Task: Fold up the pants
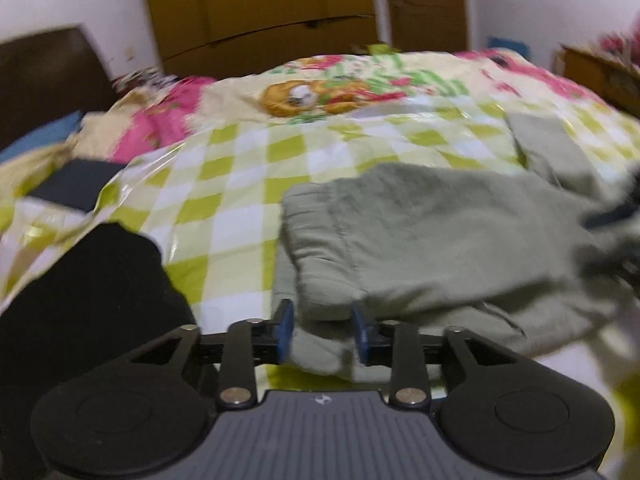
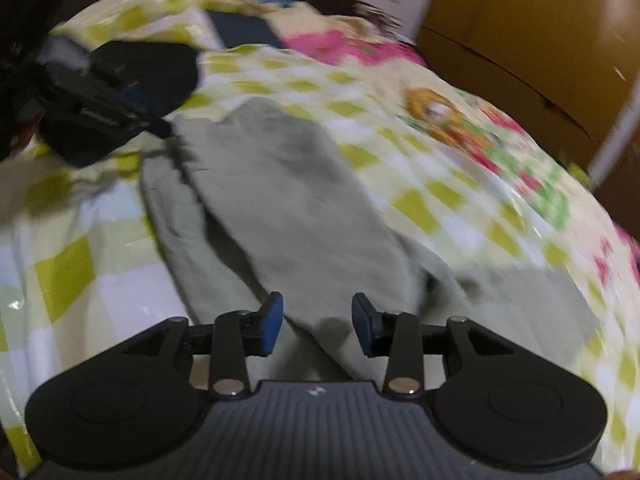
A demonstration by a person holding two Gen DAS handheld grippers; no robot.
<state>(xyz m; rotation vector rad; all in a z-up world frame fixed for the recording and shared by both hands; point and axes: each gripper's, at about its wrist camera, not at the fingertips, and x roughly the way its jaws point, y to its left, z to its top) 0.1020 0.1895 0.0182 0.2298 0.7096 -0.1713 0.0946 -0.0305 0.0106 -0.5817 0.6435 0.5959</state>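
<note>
Closest to my lens, the left gripper is standing with its two blue pads parted, grey-green cloth lying between them but neither pad pressing on it. My right gripper is doing the same: jaws apart, fabric running under the gap, nothing clamped.

Going by size, I am looking at one bed filling both views, covered by a single quilt of green-and-white checks with a floral border and a cartoon print near its far end. Behind it, white walls are framing one brown wooden wardrobe, and one dark headboard is showing at the left of the left wrist view.

One pair of pants is lying on the checks, doubled over itself. In the right wrist view its long axis is running from my fingers up and leftward toward the other gripper; in the left wrist view the ribbed waistband is sitting nearest me.

One black garment is lying just left of the left gripper, apart from the pants.
</note>
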